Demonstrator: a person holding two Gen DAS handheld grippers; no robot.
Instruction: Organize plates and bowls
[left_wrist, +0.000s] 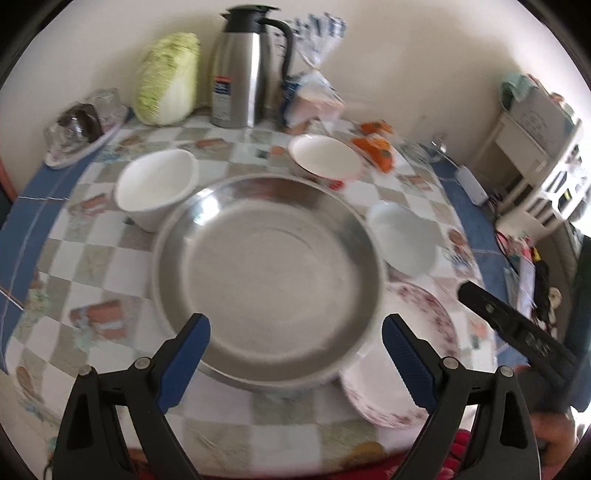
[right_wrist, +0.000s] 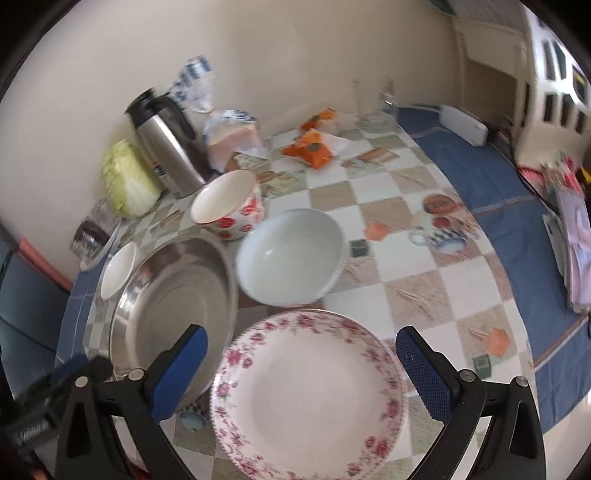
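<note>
A large steel basin (left_wrist: 266, 273) sits mid-table; it also shows in the right wrist view (right_wrist: 177, 306). My left gripper (left_wrist: 295, 332) is open and empty, over its near rim. A floral-rimmed white plate (right_wrist: 310, 395) lies right of the basin, partly seen in the left wrist view (left_wrist: 391, 395). My right gripper (right_wrist: 301, 350) is open and empty, over the plate. A pale bowl (right_wrist: 291, 254) stands behind the plate (left_wrist: 404, 240). A red-flowered bowl (right_wrist: 229, 203) stands further back (left_wrist: 325, 157). A white bowl (left_wrist: 155, 188) stands left of the basin (right_wrist: 118, 269).
A steel thermos jug (left_wrist: 247, 66), a cabbage (left_wrist: 168, 85), a wrapped dish (left_wrist: 81, 125), a bagged loaf (right_wrist: 232, 136), orange packets (right_wrist: 310, 147) and a glass (right_wrist: 373, 103) line the back by the wall. A white cabinet (left_wrist: 535, 147) stands right of the checked tablecloth (right_wrist: 406, 280).
</note>
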